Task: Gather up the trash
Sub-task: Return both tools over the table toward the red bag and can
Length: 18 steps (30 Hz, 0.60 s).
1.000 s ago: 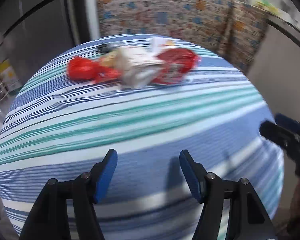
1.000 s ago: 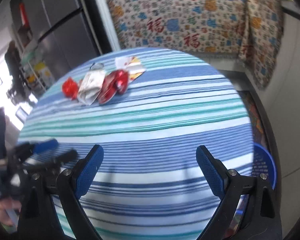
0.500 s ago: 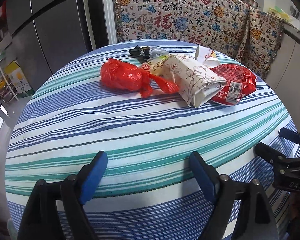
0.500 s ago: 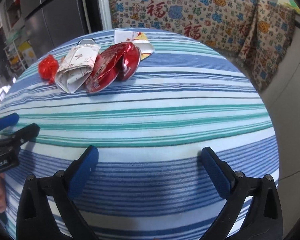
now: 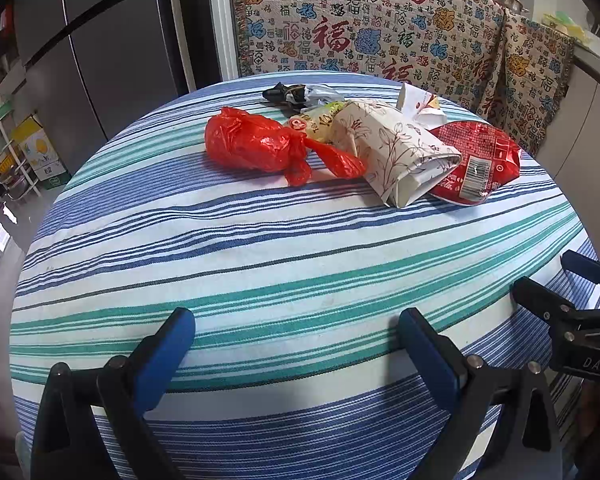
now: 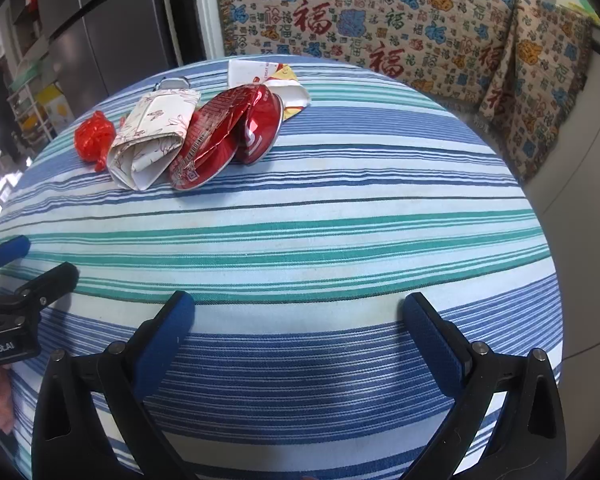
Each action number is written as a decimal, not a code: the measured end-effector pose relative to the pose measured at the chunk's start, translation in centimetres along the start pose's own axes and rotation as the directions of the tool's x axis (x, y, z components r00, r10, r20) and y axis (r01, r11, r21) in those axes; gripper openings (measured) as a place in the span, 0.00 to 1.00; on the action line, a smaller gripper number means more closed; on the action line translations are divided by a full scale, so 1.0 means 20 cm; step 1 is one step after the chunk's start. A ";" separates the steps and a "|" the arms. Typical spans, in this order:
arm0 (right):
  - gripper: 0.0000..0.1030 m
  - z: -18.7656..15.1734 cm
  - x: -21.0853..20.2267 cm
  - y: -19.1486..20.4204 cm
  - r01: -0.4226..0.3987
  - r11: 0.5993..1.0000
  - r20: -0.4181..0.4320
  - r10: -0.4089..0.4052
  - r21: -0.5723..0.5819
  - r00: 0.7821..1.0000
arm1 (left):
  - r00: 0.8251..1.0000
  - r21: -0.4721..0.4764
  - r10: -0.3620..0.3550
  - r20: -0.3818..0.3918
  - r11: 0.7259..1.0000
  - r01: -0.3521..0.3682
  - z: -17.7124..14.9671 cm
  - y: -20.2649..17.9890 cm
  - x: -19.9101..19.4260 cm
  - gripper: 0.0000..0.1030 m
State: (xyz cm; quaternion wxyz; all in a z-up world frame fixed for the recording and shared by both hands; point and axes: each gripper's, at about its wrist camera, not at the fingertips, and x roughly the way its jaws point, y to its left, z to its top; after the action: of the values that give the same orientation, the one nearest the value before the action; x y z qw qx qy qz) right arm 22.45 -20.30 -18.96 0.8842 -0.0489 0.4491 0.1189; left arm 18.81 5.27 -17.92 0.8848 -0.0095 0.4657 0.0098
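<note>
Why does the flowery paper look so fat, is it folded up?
Folded. The flowery paper is doubled over itself, its white layers stacked at the open end.

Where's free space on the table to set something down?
Bare striped cloth runs from both open hand-held grippers, left and right, to the trash pile. Crowded at the far side: red bag, floral paper pack, red wrapper touching in a row.

Knotted red plastic bag (image 5: pixel 256 146), flattened floral paper bag (image 5: pixel 396 152) and red foil wrapper (image 5: pixel 476 160) lie clustered together.
</note>
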 end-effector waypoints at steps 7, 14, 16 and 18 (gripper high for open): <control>1.00 0.00 0.00 0.00 -0.002 1.000 0.001 0.002 -0.001 1.000 | 0.995 -0.248 -0.038 0.090 0.967 0.059 0.27 0.23 -0.08 1.00; 1.00 0.00 0.00 0.00 -0.004 1.000 0.001 0.004 -0.002 1.000 | 0.999 -0.269 0.046 0.004 0.962 -0.044 0.56 0.22 0.21 0.99; 1.00 0.00 0.00 0.00 -0.004 1.000 0.001 0.004 -0.002 1.000 | 0.997 -0.269 0.072 -0.038 0.960 -0.079 0.54 0.26 0.28 0.99; 1.00 0.00 0.00 0.00 -0.004 1.000 0.001 0.004 -0.002 1.000 | 0.996 -0.258 0.080 -0.036 0.962 -0.087 0.51 0.31 0.28 0.99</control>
State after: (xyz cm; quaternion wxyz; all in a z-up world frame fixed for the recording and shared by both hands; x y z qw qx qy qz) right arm 22.42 -20.37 -19.03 0.8841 -0.0489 0.4488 0.1211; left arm 30.27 11.76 -16.74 0.8688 -0.1058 0.4716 0.1080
